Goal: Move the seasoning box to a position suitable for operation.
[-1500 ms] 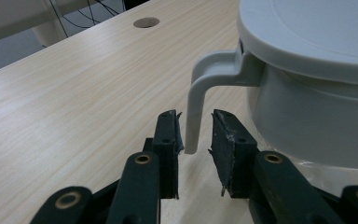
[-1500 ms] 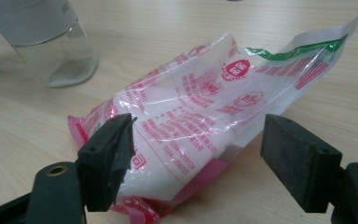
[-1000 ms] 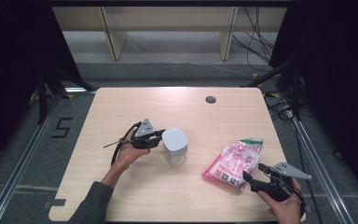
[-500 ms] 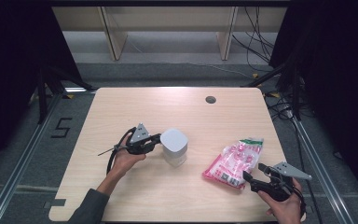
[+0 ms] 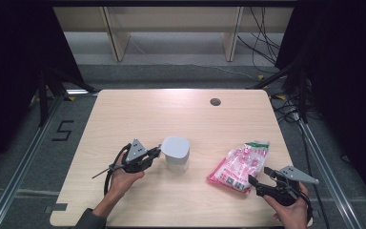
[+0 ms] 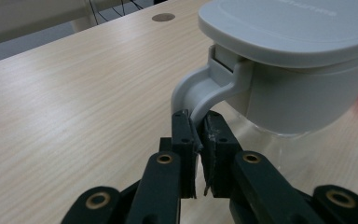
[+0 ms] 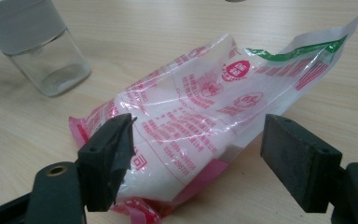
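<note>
Left gripper [image 6: 196,140] pinching the grey handle [image 6: 200,93] of the clear, grey-lidded jar [image 5: 175,153]; lid closed. Right gripper [image 7: 198,154] spread wide around the pink-printed plastic bag of white powder [image 7: 200,116], not gripped yet. Opening and pouring probably both remaining.

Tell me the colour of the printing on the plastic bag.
Pink-red print on the clear bag, with a green strip at its top edge; clearest in the right gripper view.

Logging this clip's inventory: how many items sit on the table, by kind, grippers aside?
Clear jar with grey lid: 1, its lid tab pinched by the left gripper
Pink and white plastic bag: 1, lying flat just ahead of the open right gripper
Total: 2
</note>
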Motion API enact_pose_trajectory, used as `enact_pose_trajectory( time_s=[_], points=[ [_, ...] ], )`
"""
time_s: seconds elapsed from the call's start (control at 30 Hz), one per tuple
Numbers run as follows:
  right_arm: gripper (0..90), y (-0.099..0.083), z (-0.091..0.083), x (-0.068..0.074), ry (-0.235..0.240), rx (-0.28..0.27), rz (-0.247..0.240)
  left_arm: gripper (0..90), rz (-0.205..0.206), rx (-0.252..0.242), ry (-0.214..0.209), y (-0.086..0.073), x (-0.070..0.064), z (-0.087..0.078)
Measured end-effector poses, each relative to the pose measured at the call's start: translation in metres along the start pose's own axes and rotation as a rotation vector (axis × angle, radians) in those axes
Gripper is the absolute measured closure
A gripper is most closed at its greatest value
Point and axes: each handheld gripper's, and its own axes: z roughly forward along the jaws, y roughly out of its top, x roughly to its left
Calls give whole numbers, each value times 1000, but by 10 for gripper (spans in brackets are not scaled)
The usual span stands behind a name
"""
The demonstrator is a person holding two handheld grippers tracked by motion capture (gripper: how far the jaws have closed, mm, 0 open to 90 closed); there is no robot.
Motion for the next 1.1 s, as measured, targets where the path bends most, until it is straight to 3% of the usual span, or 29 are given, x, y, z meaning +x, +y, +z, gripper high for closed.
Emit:
enact_pose_trajectory(
  time_s=[0.2,0.23,0.3,0.33,0.37,0.43,0.53,0.57,0.6,0.63,0.7,0.83,0.93,0.97,1.0,1.1],
  points=[
    [266,0,1,-1,-5,-3,-16,816,-23,1,-19,-4,-9,-13],
    [266,0,0,0,-6,3,2,816,-37,1,-32,-4,-9,-14],
    [266,0,-2,2,-2,10,14,669,-24,32,-68,-3,-6,-15],
    [266,0,-1,0,-5,1,-22,648,-11,30,-52,-3,-5,-15],
    [266,0,-1,2,7,11,5,616,-4,29,-43,-2,-4,-15],
    [266,0,-1,1,13,9,7,588,4,34,-53,-1,0,-10],
    [266,0,0,0,11,-4,-3,584,34,45,-74,1,3,-5],
    [266,0,-1,3,6,7,34,583,9,40,-86,1,4,-1],
    [266,0,0,0,0,1,6,583,10,38,-105,1,6,2],
    [266,0,0,1,-4,4,10,617,-5,33,-121,0,8,5],
    [266,0,0,1,10,-4,4,682,-1,29,-124,-1,10,7],
    [266,0,0,0,4,-4,1,692,15,40,-126,-2,6,3],
    [267,0,-1,3,0,23,39,691,27,45,-125,-2,1,0],
    [266,0,0,0,9,-3,9,690,28,46,-127,-2,1,0],
    [267,-1,0,2,13,-13,19,690,14,45,-129,-2,0,0],
    [267,0,0,1,13,7,2,685,4,50,-143,-2,-3,0]
  ],
)
